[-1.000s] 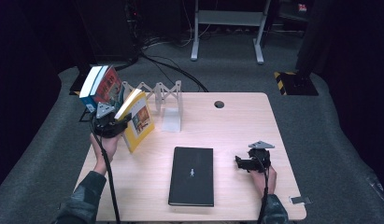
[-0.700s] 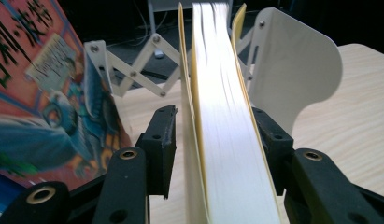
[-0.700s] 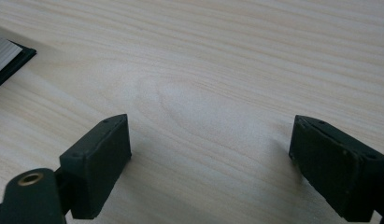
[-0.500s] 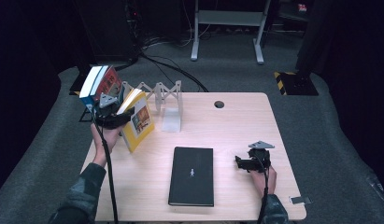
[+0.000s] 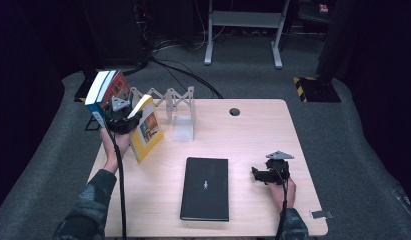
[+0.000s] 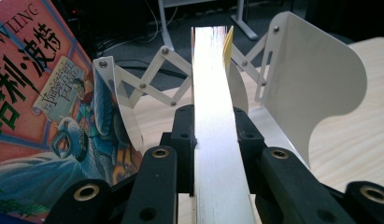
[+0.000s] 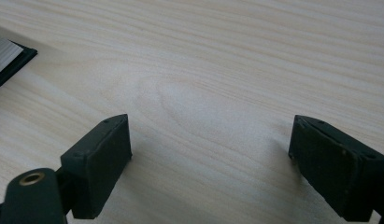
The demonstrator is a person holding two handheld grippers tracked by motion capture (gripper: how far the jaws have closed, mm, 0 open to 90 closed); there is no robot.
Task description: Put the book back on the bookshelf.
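While the left gripper [image 5: 124,121] sits at the left of the high view, near the table's far left corner, its jaws are clamped on the yellow book [image 5: 147,131], which stands tilted on its lower edge on the table [image 5: 253,135]. They have just been closing, and the left gripper view shows the book's pale page edge [image 6: 216,140] squeezed between the two black jaws, running up the middle of that frame. Just left of it in the high view, a red-covered book [image 5: 109,91] leans at the table's edge, its illustrated cover filling the left side of the left gripper view [image 6: 45,107]. Behind and to the right of both stands the white folding book rack [image 5: 174,102], its scissor links stretched between upright plates; in the left gripper view one plate [image 6: 316,84] rises at the right, and the yellow book lies between that plate and the one at the left.

Lower centre of the high view, a black book [image 5: 205,188] lies flat and shut on the table, well apart from the rack.

At the lower right of the high view, the right gripper [image 5: 265,175] rests on the table in the person's hand, its jaws standing wide apart with bare wood between them. The right gripper view shows a corner of the black book [image 7: 10,58] at the upper left.
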